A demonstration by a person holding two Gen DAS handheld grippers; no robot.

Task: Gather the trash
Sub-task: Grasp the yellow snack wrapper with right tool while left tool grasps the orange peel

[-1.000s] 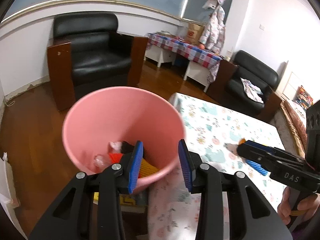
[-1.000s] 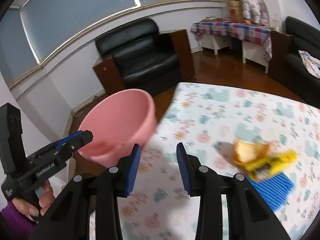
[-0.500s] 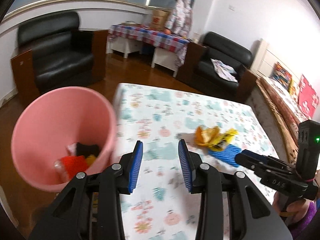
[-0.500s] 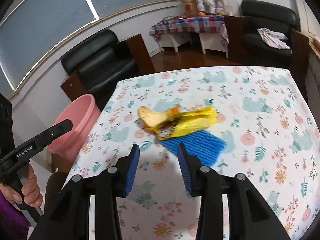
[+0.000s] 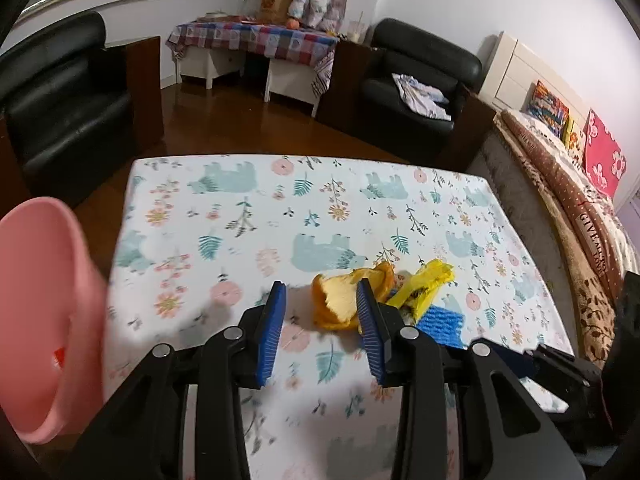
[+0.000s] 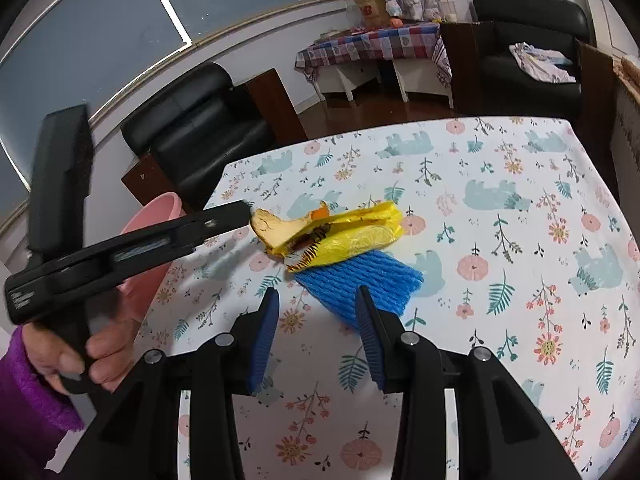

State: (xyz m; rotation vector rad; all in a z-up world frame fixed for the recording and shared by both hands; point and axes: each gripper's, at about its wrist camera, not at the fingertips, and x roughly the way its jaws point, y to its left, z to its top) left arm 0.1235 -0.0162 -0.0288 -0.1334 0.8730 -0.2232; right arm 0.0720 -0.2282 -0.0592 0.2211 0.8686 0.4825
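An orange peel, a yellow wrapper and a blue foam net lie together on the flowered tablecloth. My left gripper is open and empty, its right finger just in front of the peel; in the right wrist view its tip is beside the peel. My right gripper is open and empty, just short of the foam net. The pink bin stands off the table's left edge.
A black armchair stands behind the bin. A second black armchair and a checkered side table are at the far wall. A bed with blankets runs along the table's right side.
Both grippers swung away from the pink bin toward the trash pile. The left gripper now reaches the peel, and the right gripper has come closer to the foam net.
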